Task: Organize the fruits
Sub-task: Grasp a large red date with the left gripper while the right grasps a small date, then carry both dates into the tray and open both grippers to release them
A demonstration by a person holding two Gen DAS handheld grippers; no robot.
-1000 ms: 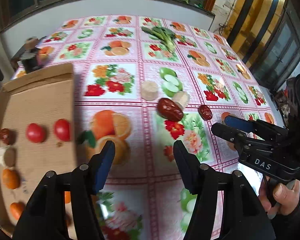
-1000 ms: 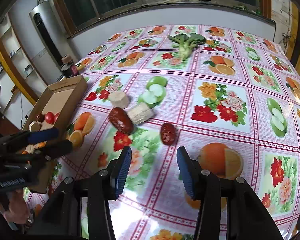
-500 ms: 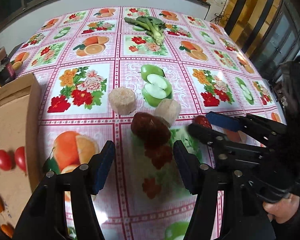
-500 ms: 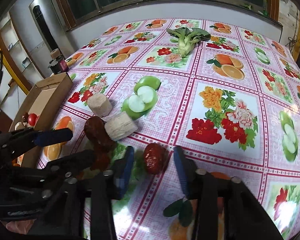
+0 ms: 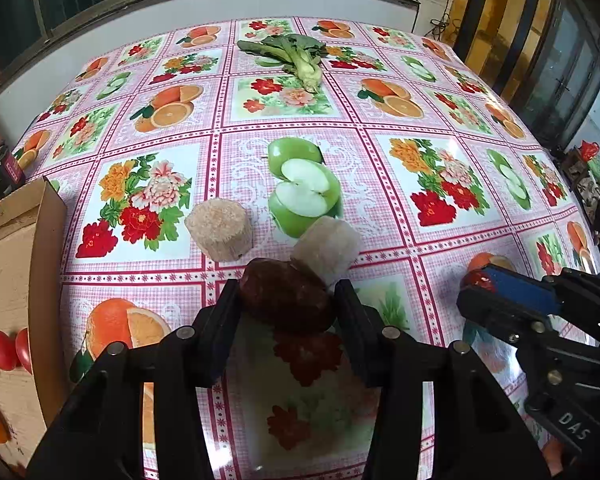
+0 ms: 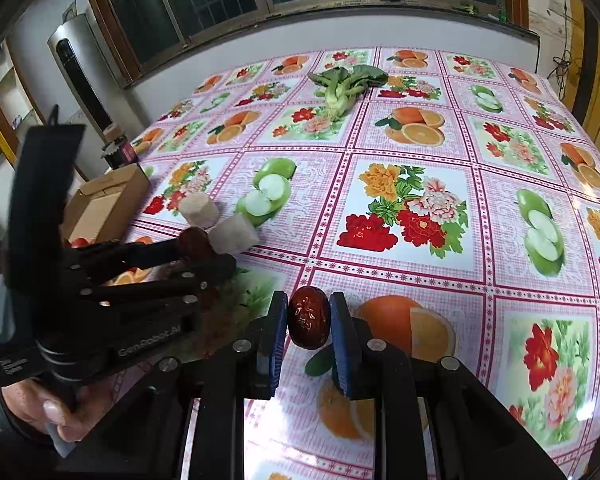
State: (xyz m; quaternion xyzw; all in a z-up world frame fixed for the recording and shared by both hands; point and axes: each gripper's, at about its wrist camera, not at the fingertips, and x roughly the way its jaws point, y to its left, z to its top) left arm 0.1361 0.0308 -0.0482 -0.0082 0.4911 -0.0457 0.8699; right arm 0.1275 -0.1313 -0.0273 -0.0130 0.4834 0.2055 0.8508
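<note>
Dates look light, wrinkled and soft: my right claw (image 6: pixel 309 322) pinches the small date (image 6: pixel 309 322) across its middle on the tablecloth (image 6: pixel 404 200), while my left claw (image 5: pixel 286 300), just closing, hugs the big date (image 5: pixel 286 298).

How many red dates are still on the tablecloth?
2. The larger red date sits between the left gripper pads; the smaller red date is clamped in the right gripper. More may be hidden in the box.

Right hand-held gripper (image 6: pixel 309 322): blue pads closed on small red date (image 6: pixel 309 323), over worktop (image 6: pixel 412 240). Left hand-held gripper (image 6: pixel 204 254): jaws just closing around larger dark date (image 6: pixel 194 242), touching pale cut block (image 6: pixel 234 234). Cardboard box (image 6: pixel 104 200) far left.
</note>
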